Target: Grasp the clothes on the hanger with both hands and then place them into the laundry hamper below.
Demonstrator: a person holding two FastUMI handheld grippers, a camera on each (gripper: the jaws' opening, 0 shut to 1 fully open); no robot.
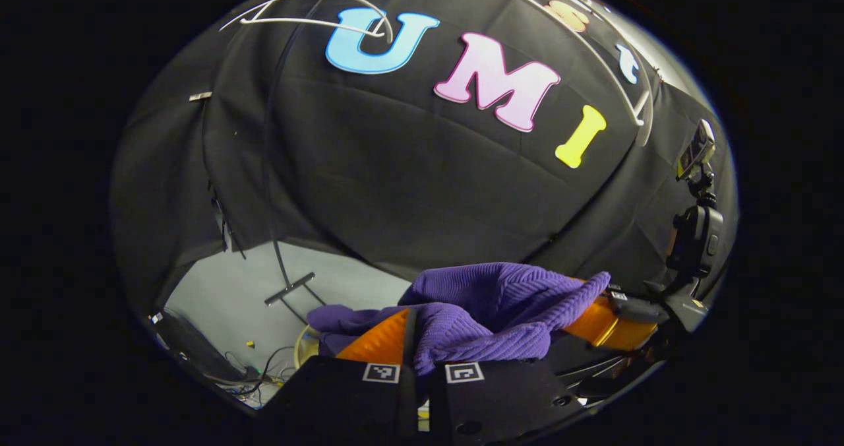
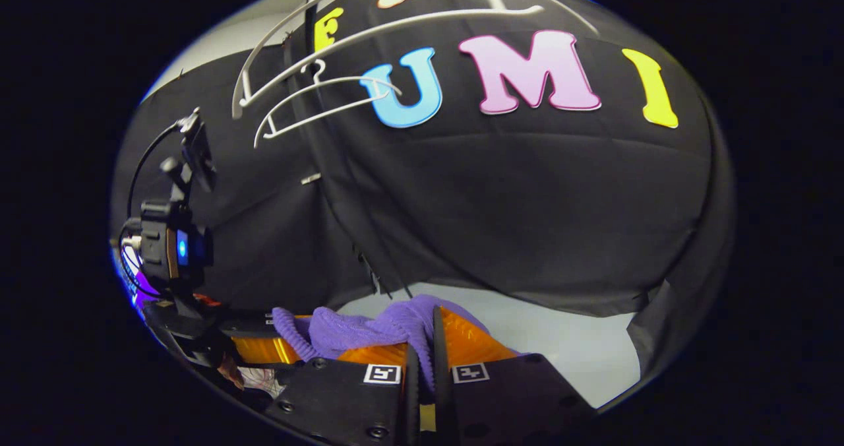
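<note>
Purple knit sweater (image 1: 491, 314) spans between both grippers, off the white hangers (image 2: 316, 96), which hang bare high against the booth wall. Left gripper (image 1: 422, 350) is clamped on one end of the knit; right gripper (image 2: 425, 350) is closed on the other end. Long axis runs gripper to gripper, cloth bunched right at each set of fingertips. Pale basket rim (image 1: 304, 347), probably the hamper, sits below and left of the left gripper, so the left hand looks nearer; drop is downward.

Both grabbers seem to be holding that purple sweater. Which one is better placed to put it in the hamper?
Neither clearly: left gripper and right gripper both pinch the sweater, off the hangers. The hamper isn't clearly visible, so probably both lower together.
</note>
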